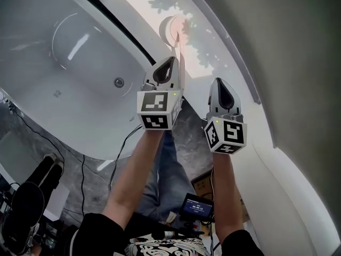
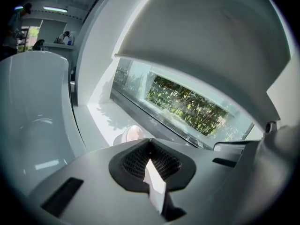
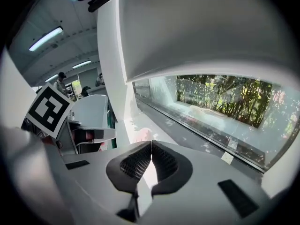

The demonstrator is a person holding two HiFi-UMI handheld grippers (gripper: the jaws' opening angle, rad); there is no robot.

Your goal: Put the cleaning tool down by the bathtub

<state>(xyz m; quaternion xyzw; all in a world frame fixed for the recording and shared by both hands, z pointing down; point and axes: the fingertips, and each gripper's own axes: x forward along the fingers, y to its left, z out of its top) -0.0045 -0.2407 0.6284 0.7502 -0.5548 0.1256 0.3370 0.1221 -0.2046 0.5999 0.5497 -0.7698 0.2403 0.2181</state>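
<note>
Outside both gripper views: bathtub drain (image 1: 119,82)

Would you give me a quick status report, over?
Left gripper, right gripper shut, empty. Tool on ledge beside tub. Nothing in the way.

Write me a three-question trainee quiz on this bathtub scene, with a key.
1. True or false: the left gripper holds the round cleaning tool.
2. Multiple choice: the tool rests A) on the floor, B) on the white ledge between the bathtub and the window, C) on a chair.
3. Fill in: the right gripper has its jaws ____.
Key: 1 false; 2 B; 3 shut.
</note>
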